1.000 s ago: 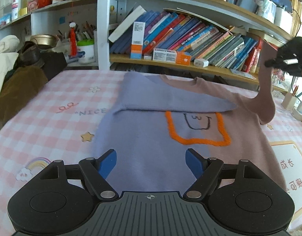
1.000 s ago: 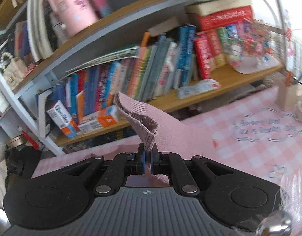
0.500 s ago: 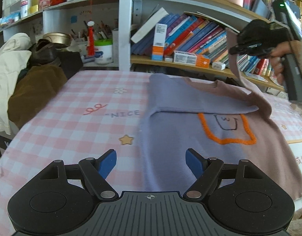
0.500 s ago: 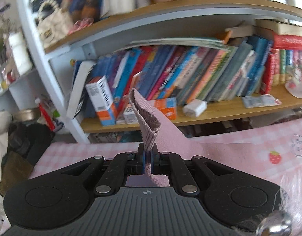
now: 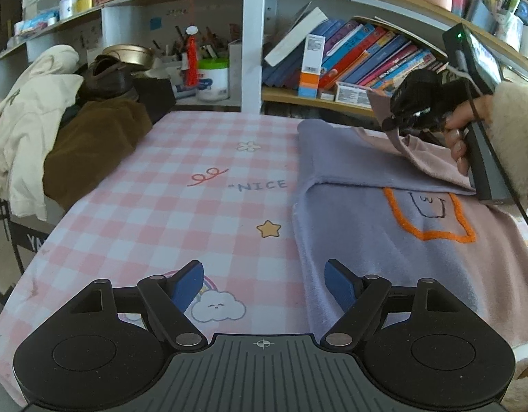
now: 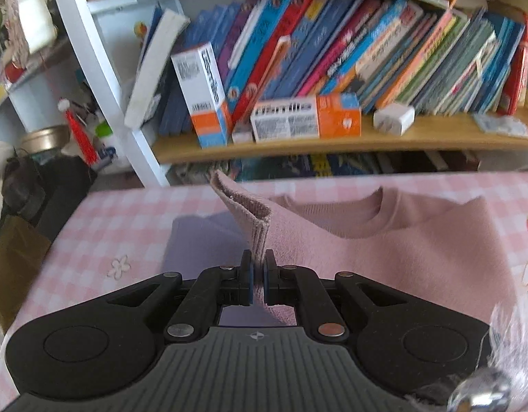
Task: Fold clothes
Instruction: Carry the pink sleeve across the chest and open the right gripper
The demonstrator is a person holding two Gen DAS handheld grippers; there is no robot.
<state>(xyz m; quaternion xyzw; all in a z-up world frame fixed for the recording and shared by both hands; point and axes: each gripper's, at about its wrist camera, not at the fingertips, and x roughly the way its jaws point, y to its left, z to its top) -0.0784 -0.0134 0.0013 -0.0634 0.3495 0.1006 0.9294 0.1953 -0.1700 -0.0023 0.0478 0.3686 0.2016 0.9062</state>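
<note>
the left gripper sits nearest the camera with its jaws spread wide and nothing between the blue pads; it hovers over the pink checked tablecloth, just beside the near left edge of the sweater. the sweater lies flat on the right part of the table. it is two-toned: lilac on its left half, dusty pink on its right, with an orange stitched outline enclosing a small drawn face on the chest. the lilac sleeve is already folded across the chest, lying above the outline. farther back, the right gripper is clamped shut on the ribbed cuff of the pink sleeve, which is lifted off the table and drawn over the collar toward the lilac side. a hand with a fleecy cuff carries this gripper. behind the table stand bookshelves.

compared with one second ago, the right gripper has carried the sleeve from the sweater's far right edge in over the body and lower. the left gripper has shifted sideways off the sweater's middle to its left edge; its jaws are unchanged.
</note>
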